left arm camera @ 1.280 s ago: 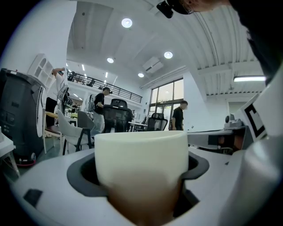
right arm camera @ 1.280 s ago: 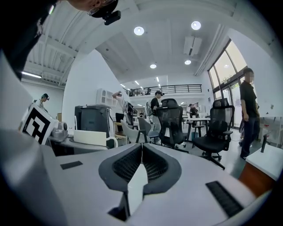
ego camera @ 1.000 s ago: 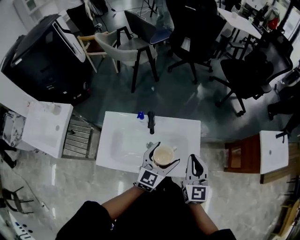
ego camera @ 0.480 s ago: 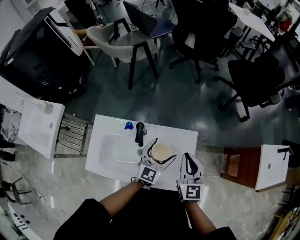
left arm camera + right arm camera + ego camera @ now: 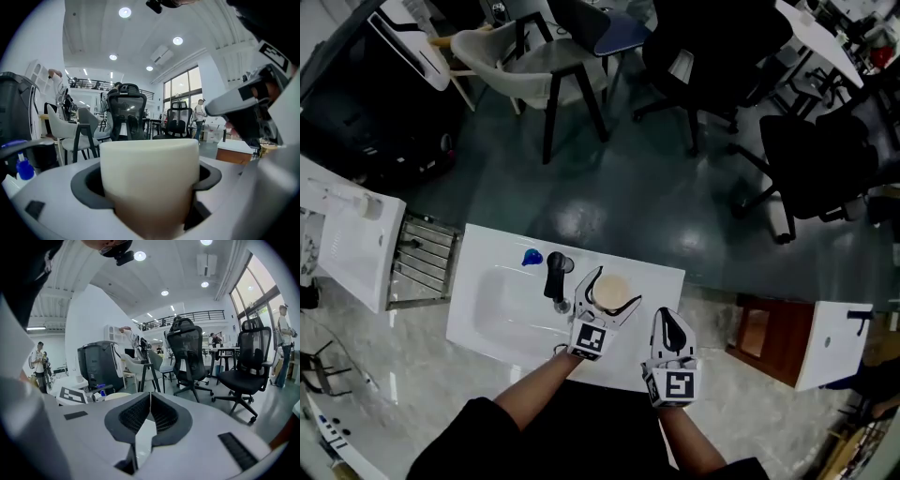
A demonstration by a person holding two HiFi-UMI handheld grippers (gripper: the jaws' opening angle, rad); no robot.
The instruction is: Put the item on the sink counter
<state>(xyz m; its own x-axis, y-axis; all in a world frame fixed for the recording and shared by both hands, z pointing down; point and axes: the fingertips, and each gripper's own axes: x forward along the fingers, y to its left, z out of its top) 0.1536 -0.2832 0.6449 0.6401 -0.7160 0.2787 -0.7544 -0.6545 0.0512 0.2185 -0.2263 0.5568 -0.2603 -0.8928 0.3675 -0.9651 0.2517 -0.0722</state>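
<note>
Cup (image 5: pixel 610 292) sits between left gripper (image 5: pixel 615 287) jaws, above counter (image 5: pixel 487 323), right of basin. Faucet (image 5: pixel 553 277) just left of cup; small bottle (image 5: pixel 532 257) behind faucet. Right gripper (image 5: pixel 669 317) right of left gripper.

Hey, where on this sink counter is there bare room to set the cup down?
Bare: the sink counter has a flat ledge between the black faucet and its right edge, where the left gripper holds the cup; also the basin. Crowded: the back rim, with the faucet and a blue item.
</note>
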